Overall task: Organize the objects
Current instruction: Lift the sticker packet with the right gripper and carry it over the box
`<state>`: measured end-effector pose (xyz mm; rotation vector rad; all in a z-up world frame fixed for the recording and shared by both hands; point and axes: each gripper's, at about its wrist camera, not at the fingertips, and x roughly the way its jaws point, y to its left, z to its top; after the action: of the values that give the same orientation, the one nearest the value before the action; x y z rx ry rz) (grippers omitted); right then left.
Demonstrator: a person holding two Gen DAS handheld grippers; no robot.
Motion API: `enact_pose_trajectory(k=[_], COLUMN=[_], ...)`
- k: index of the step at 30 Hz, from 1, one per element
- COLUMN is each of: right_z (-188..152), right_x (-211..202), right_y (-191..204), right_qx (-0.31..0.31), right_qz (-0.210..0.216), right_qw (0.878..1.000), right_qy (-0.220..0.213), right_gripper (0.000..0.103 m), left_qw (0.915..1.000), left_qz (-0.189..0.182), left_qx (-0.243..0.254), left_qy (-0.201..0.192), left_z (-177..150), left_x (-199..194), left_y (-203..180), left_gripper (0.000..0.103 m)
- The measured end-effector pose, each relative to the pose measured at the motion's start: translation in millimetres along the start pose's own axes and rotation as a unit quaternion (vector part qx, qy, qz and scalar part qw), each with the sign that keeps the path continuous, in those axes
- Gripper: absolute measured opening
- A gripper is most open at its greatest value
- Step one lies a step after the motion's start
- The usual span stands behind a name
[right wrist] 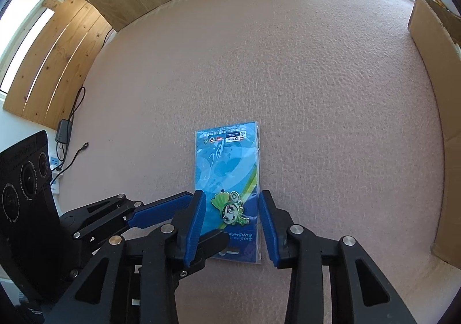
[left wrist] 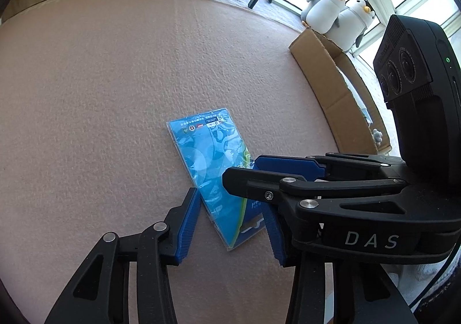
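Your left claw [left wrist: 230,223] and right claw [right wrist: 233,226] were both spread wide around the blue card pack [right wrist: 229,177], gripping nothing. It looked light, flat, slippery; pinch its long edges.

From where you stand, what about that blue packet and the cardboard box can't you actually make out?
- Packet, left wrist view: its near right corner is hidden behind the right gripper.
- Packet's small print, both views: too tiny to read.
- Cardboard box, left wrist view: its inside is hidden by its wall and the right gripper's camera; right wrist view cuts it at the edge.
- Whether the left gripper touches the packet: unclear.
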<state>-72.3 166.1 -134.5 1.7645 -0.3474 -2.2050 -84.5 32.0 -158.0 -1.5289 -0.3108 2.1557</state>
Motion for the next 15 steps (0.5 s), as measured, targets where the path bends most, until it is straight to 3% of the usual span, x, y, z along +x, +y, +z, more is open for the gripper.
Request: enact_pose_trajectory(k=[15], right_z=[-5.0], right_x=[-64.1], right_y=[-19.9], right_qx=[0.021], right_qz=[-0.014], right_qw=[0.997], right_qy=[-0.078], right_gripper=[0.034], left_qw=[0.9975], left_qz=[-0.004], left_qx=[0.066], left_qy=[-0.028], left_z=[21.0], left_x=[-15.9], left_y=[-57.9], left_gripper=[0.046])
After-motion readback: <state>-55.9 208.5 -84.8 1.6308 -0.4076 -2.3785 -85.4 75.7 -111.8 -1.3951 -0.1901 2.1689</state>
